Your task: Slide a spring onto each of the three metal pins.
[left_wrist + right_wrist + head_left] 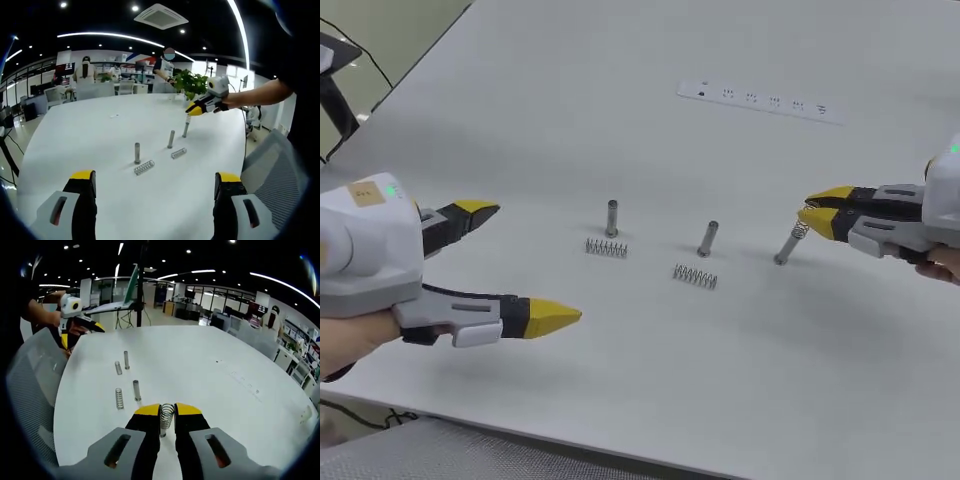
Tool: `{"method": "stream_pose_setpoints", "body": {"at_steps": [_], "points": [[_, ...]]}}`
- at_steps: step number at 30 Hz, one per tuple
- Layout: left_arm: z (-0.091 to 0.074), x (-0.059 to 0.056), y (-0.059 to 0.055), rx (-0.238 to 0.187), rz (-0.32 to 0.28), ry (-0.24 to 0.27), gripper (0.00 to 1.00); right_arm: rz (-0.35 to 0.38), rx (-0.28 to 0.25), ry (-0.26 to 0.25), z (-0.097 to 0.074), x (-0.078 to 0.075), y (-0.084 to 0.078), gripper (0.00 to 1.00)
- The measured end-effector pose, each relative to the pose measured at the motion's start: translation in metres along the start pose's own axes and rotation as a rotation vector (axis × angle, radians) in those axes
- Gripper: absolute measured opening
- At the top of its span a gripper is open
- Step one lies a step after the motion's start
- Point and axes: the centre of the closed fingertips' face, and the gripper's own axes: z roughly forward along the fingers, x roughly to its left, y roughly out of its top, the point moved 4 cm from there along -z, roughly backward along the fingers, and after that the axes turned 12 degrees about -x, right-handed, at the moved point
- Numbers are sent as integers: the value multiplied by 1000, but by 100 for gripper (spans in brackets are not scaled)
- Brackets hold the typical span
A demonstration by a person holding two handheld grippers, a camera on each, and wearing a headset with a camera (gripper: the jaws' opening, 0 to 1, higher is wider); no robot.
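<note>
spring on pin, leaning right

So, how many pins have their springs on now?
None finished yet. The right gripper pinches one spring at the top of the right pin. Left to do: a loose spring lies by the middle pin, another spring by the left pin. The left gripper is open, holding nothing.

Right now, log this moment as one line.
right gripper shut on spring atop end pin | left gripper open, hovering | two loose springs lying beside other pins
</note>
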Motion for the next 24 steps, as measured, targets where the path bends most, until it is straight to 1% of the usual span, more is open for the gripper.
{"method": "stream_pose_setpoints", "body": {"at_steps": [5,12,17,24], "points": [[0,0,-1,3,0,1,96,6,4,-1,2,0,-4,7],[-1,0,-5,9,-5,2,95,15,24,4,6,2,-15,8],[-1,0,-6,11,-7,2,95,37,32,-2,7,2,-22,8],[-1,0,-8,11,-12,4,95,40,53,0,10,4,-32,8]]}}
